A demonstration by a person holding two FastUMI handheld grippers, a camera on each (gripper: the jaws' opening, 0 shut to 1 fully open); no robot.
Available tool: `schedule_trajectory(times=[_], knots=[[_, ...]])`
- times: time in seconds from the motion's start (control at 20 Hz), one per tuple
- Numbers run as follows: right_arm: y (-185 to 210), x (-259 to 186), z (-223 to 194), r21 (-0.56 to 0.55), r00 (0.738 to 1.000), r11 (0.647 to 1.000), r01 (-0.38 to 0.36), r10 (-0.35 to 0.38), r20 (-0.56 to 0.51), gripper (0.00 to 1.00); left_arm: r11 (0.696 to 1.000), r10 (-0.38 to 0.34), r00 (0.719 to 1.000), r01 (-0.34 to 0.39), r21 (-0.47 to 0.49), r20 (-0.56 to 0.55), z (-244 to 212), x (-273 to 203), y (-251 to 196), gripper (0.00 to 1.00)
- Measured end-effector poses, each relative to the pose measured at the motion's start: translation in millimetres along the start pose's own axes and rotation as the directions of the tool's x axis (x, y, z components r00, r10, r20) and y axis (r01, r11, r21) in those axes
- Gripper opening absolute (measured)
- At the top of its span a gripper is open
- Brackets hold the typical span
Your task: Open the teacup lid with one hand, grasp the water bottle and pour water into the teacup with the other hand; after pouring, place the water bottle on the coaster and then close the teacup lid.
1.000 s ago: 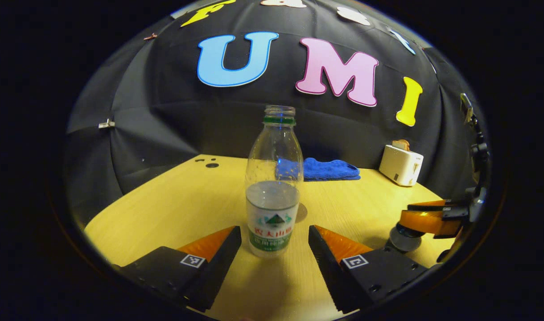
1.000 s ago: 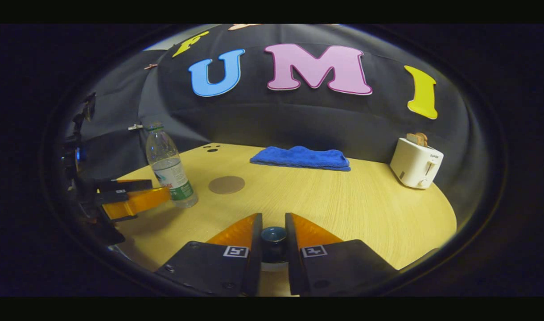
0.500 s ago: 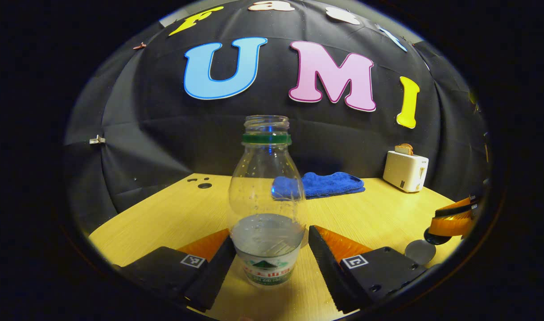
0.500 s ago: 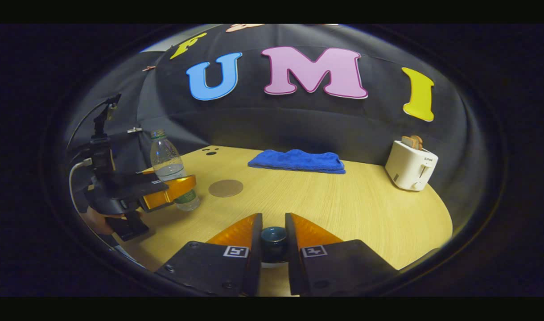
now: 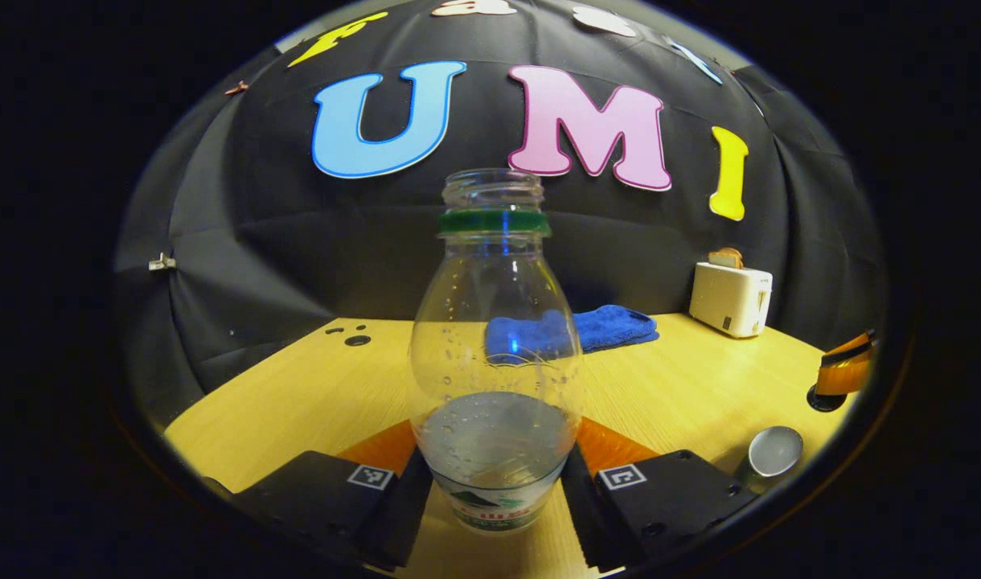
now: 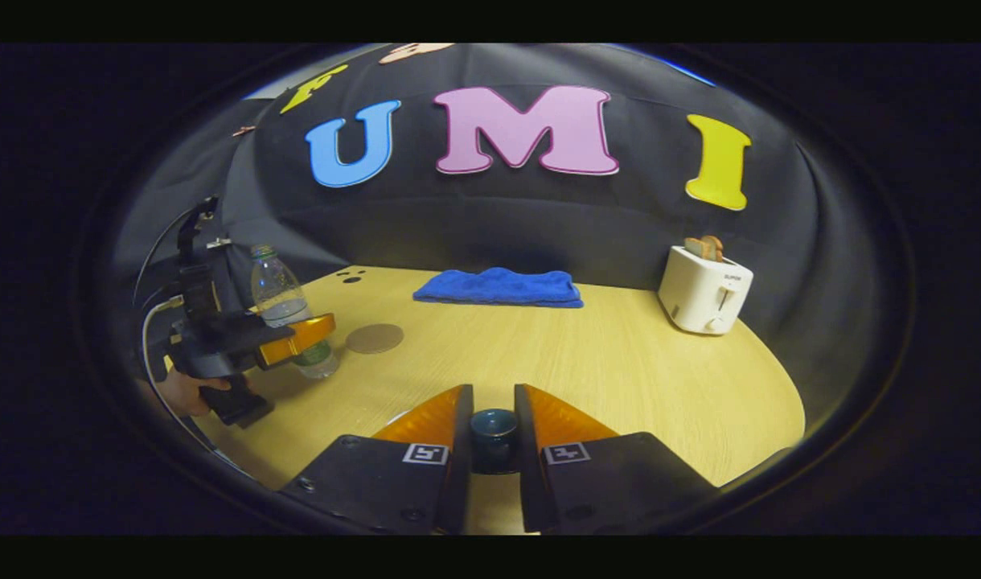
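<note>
The left claw [image 5: 494,490] pinches the open water bottle [image 5: 494,362], which stands between its fingers on the counter [image 5: 297,394]. The right claw [image 6: 493,438] pinches the lid knob [image 6: 493,425] – the teacup [image 5: 770,452] stands uncovered to the left claw's right. Next, I judge: lift and tilt the bottle over it.

A staged recording booth, apparently: black cloth wall [image 6: 490,225], round wooden table [image 6: 619,378], toaster [image 6: 703,289], folded blue towel [image 6: 497,287].
</note>
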State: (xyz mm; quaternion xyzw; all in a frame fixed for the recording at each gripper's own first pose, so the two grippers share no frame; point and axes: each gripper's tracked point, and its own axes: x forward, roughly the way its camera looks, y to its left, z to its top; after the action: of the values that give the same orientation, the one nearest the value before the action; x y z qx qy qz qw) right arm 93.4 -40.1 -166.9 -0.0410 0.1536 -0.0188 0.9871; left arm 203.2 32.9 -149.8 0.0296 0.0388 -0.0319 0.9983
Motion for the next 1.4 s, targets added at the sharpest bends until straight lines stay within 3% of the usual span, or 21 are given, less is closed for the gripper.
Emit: schedule_trajectory(times=[0.2, 0.35, 0.6, 0.75, 0.8, 0.9, 0.95, 1.0, 1.05, 1.1, 1.2, 1.3, 1.4], knots=[[-12.3, -11.6, -10.0, 0.022, 1.0, 1.0, 0.018, -0.018, -0.014, 0.28, 0.972, -0.016, 0.999, 0.026, 0.232, -0.045, 6.4, -9.7, -9.1, 0.73], [-21.1, -16.4, -13.8, 0.032, 1.0, 0.999, 0.022, -0.022, -0.018, 0.28, 0.901, -0.067, 0.995, 0.093, 0.423, -0.075, 12.5, -14.6, -21.7, 0.73], [-37.6, -23.7, -19.7, 0.052, 0.999, 0.998, 0.038, -0.037, -0.017, 0.28, 0.692, -0.147, 0.973, 0.232, 0.683, -0.181, 5.2, -15.3, -47.0, 0.73], [-48.6, -29.2, -24.1, 0.063, 0.999, 0.997, 0.052, -0.051, -0.018, 0.28, 0.526, -0.173, 0.955, 0.297, 0.797, -0.242, -2.3, -16.1, -60.6, 0.73], [-52.1, -32.3, -25.7, 0.067, 0.998, 0.996, 0.059, -0.058, -0.018, 0.23, 0.464, -0.179, 0.951, 0.307, 0.831, -0.251, -3.1, -15.6, -66.2, 0.73], [-59.3, -36.2, -29.3, 0.079, 0.997, 0.994, 0.07, -0.068, -0.021, 0.29, 0.35, -0.183, 0.948, 0.31, 0.884, -0.26, -5.1, -15.6, -73.0, 0.73], [-61.9, -38.1, -30.2, 0.086, 0.997, 0.994, 0.073, -0.072, -0.021, 0.24, 0.3, -0.182, 0.945, 0.317, 0.9, -0.272, -7.7, -16.6, -74.0, 0.73], [-65.4, -40.2, -31.6, 0.09, 0.997, 0.993, 0.079, -0.077, -0.02, 0.28, 0.26, -0.179, 0.943, 0.321, 0.911, -0.282, -10.8, -16.1, -75.8, 0.73], [-68.2, -41.2, -32.3, 0.091, 0.996, 0.992, 0.083, -0.082, -0.019, 0.23, 0.219, -0.179, 0.939, 0.33, 0.918, -0.295, -15.4, -15.9, -78.6, 0.73], [-71.6, -42.6, -34.4, 0.089, 0.996, 0.992, 0.089, -0.088, -0.022, 0.28, 0.18, -0.176, 0.937, 0.332, 0.926, -0.301, -17.3, -14.8, -80.9, 0.73], [-73.3, -43.9, -37.6, 0.089, 0.996, 0.992, 0.09, -0.088, -0.026, 0.25, 0.098, -0.179, 0.934, 0.328, 0.939, -0.308, -20.2, -14.8, -88.6, 0.73], [-72.0, -43.5, -38.2, 0.087, 0.996, 0.993, 0.085, -0.083, -0.03, 0.28, 0.025, -0.177, 0.931, 0.328, 0.944, -0.319, -27.0, -16.2, -92.5, 0.73], [-72.0, -42.3, -41.2, 0.09, 0.997, 0.993, 0.079, -0.077, -0.027, 0.23, -0.042, -0.182, 0.931, 0.316, 0.948, -0.318, -28.4, -17.0, -96.3, 0.73]])
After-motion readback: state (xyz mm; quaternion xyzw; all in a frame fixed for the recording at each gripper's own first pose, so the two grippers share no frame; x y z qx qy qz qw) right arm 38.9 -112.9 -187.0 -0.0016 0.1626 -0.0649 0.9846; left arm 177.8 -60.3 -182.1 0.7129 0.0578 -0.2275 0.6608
